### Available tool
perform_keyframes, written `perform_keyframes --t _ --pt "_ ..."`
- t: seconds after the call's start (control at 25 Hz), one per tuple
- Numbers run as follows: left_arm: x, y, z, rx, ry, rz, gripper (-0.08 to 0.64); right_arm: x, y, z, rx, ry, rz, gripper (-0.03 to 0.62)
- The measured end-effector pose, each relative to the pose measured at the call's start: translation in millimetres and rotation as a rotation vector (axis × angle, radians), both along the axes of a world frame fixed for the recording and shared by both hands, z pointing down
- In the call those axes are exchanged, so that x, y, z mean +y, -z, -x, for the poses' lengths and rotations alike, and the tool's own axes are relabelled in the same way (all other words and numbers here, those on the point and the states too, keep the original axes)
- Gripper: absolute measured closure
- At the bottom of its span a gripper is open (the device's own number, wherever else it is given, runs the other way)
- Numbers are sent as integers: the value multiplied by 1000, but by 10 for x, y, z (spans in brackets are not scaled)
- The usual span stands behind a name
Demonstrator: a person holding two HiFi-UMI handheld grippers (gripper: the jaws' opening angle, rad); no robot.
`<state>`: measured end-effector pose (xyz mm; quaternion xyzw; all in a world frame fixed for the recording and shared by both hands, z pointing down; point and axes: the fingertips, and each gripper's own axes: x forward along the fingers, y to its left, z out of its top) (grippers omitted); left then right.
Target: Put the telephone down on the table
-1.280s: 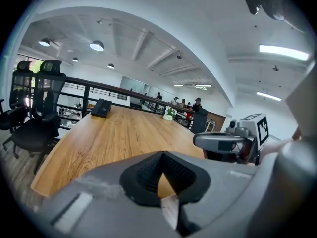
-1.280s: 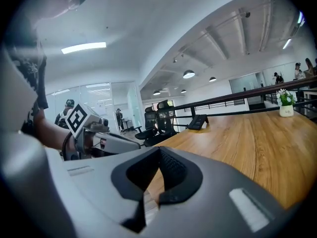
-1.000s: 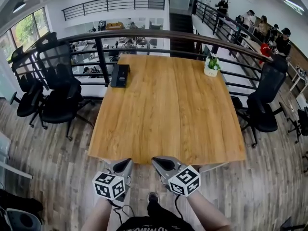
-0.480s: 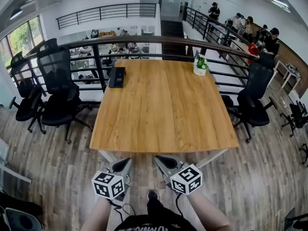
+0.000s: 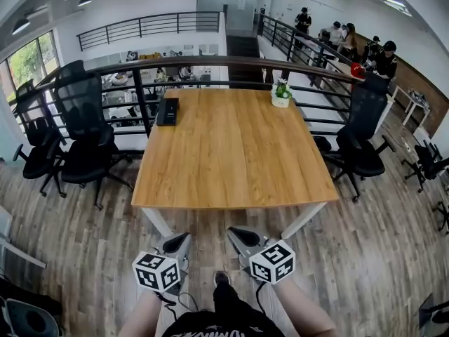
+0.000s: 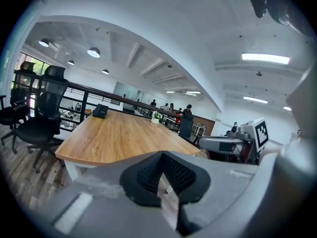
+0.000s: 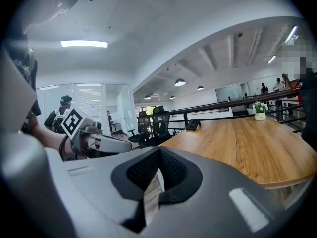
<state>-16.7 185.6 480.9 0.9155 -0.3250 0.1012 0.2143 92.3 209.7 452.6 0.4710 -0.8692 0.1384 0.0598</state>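
The black telephone (image 5: 167, 111) lies on the wooden table (image 5: 231, 160) near its far left corner, far from both grippers. The left gripper view has the telephone (image 6: 100, 111) small beyond the tabletop; in the right gripper view the telephone (image 7: 193, 124) also sits at the far edge. My left gripper (image 5: 181, 243) and right gripper (image 5: 238, 236) hover side by side over the floor, short of the table's near edge. Both are shut with nothing between their pads. Each gripper view catches the other: the right gripper (image 6: 223, 144) and the left gripper (image 7: 106, 144).
A small potted plant (image 5: 281, 94) stands at the table's far right corner. Black office chairs (image 5: 81, 132) crowd the left side and another chair (image 5: 358, 142) stands at the right. A dark railing (image 5: 210, 65) runs behind the table. Several people (image 5: 351, 41) stand at the back right.
The table has receded in the head view: its near edge was right above the grippers and now floor shows between them. Both grippers stay shut and side by side.
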Motion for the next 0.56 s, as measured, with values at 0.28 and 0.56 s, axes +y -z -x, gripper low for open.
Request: perform_keyframes --t 0.28,0.56 --pt "352 25 113 1 -13 -11 558 347 -17 90 10 -17 -12 594" --pt "577 -37 267 -7 -16 -13 558 553 -57 196 12 -26 -18 594"
